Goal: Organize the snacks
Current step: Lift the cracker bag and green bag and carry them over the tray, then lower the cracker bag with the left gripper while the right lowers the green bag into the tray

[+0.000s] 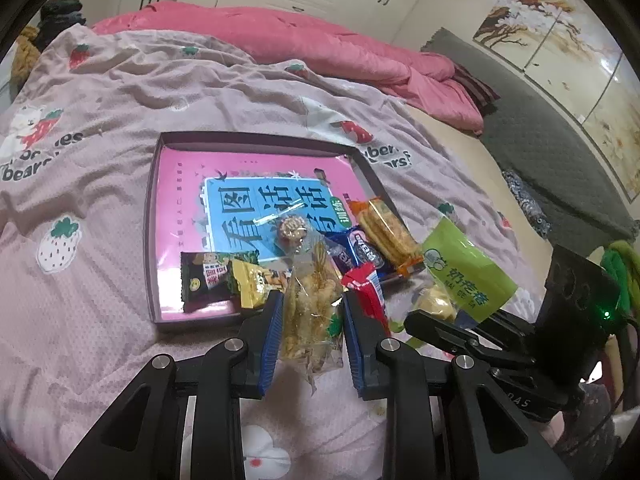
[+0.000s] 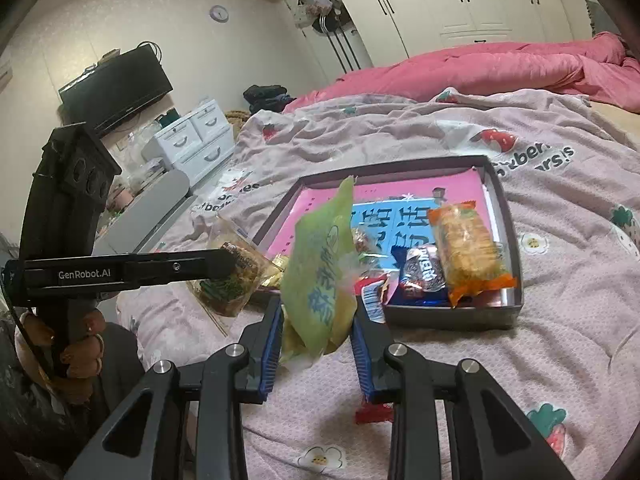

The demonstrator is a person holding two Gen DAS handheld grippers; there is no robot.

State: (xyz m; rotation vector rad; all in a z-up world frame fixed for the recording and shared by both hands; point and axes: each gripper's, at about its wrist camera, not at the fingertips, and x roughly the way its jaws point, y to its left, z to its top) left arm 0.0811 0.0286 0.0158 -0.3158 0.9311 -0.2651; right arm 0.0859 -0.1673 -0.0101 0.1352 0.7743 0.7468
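- Snacks on a bed, left wrist view: the left gripper (image 1: 310,316) pinches a clear packet of crisp sticks (image 1: 310,308) between its blue pads, holding it just over the near edge of the shallow tray (image 1: 256,140), apparently to drop it in beside the orange cracker pack (image 1: 386,232) and dark wrapper (image 1: 202,280) already inside.
- Right wrist view: the right gripper (image 2: 318,316) is clamped on a green pouch (image 2: 320,264), raised near the tray's front wall (a red packet (image 2: 374,292) straddles that wall). Both loads hang clear of the strawberry-print quilt (image 2: 560,320), likely so each can be lowered in without dragging.
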